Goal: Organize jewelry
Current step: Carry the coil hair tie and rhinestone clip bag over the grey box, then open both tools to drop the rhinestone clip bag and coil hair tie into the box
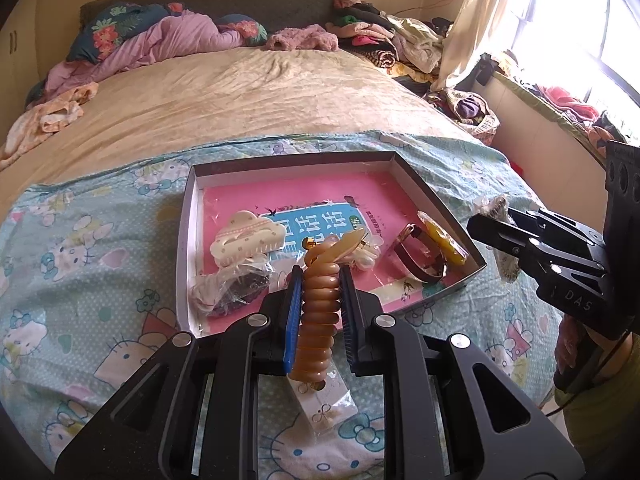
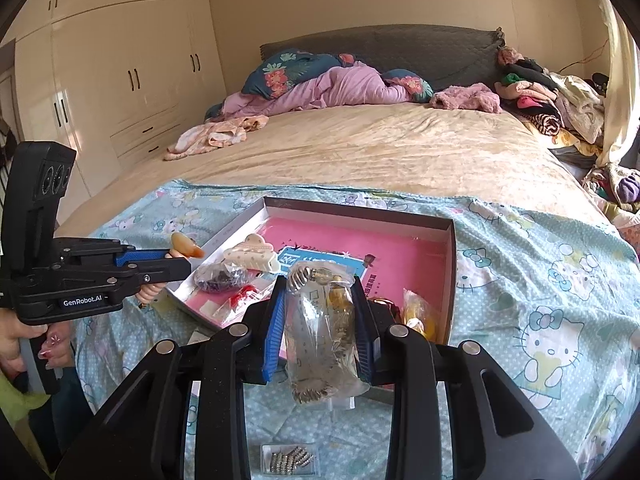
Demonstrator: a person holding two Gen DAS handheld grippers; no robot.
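A shallow box [image 1: 436,196] with a pink book in its bottom lies on the Hello Kitty sheet; it also shows in the right wrist view [image 2: 450,256]. In it are a cream claw clip [image 1: 246,238], a bagged dark item [image 1: 232,288], a brown bangle [image 1: 418,258] and a yellow piece [image 1: 442,244]. My left gripper [image 1: 319,276] is shut on an amber spiral hair tie [image 1: 318,312] over the box's near edge. My right gripper [image 2: 320,292] is shut on a clear bag of jewelry [image 2: 320,324] over the box's near right part.
A small clear case of silver pieces [image 2: 290,460] and a white card [image 1: 324,400] lie on the sheet in front of the box. Bedding and clothes [image 2: 336,84] pile at the bed's head. A wardrobe [image 2: 120,68] stands left, a window [image 1: 572,28] right.
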